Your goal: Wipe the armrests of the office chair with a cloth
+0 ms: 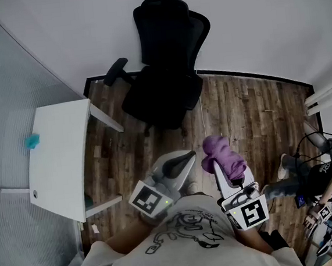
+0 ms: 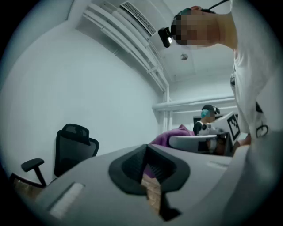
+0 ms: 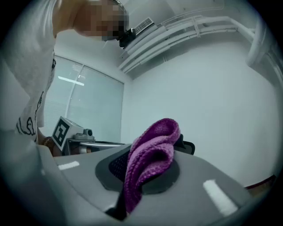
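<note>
A black office chair (image 1: pixel 165 59) stands on the wood floor by the far wall, with one armrest (image 1: pixel 115 72) showing on its left side. The chair (image 2: pixel 73 148) and that armrest (image 2: pixel 33 164) also show in the left gripper view. Only a sliver of the chair (image 3: pixel 189 146) shows behind the cloth in the right gripper view. My right gripper (image 1: pixel 217 164) is shut on a bunched purple cloth (image 1: pixel 222 155), which bulges up out of its jaws (image 3: pixel 152 154). My left gripper (image 1: pixel 189 155) is shut and holds nothing, well short of the chair.
A white table (image 1: pixel 57 157) stands at the left with a small teal object (image 1: pixel 32 140) on it. A second person (image 1: pixel 328 178) with grippers is at the right, near cables on the floor. A glass partition runs along the left.
</note>
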Action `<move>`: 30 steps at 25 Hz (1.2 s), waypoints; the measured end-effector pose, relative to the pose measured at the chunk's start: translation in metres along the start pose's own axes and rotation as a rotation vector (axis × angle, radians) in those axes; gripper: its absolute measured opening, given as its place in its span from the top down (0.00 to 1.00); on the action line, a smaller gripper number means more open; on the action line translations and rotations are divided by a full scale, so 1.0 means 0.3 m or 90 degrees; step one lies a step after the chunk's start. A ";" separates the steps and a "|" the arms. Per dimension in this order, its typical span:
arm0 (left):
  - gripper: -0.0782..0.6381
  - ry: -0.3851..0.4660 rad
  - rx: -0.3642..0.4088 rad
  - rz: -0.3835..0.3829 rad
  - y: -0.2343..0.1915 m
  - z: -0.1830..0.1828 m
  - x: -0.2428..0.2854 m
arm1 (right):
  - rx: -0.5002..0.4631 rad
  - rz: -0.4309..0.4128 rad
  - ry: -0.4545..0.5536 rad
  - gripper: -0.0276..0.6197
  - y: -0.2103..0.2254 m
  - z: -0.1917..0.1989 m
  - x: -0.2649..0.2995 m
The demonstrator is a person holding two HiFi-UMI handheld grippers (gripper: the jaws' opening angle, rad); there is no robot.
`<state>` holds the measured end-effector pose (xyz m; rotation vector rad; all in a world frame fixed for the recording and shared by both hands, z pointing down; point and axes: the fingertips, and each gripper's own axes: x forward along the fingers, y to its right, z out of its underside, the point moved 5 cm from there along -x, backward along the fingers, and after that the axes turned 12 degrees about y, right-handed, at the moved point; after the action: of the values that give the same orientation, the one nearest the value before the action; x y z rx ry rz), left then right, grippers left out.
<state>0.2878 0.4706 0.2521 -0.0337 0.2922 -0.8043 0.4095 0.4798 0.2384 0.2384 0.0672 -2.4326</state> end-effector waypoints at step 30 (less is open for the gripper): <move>0.89 -0.026 -0.009 -0.021 0.127 0.135 0.198 | 0.027 -0.014 -0.014 0.92 0.219 0.031 -0.147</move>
<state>0.3646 0.4516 0.2711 -0.0682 0.2594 -0.8325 0.4835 0.4563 0.2568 0.2319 0.0084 -2.4597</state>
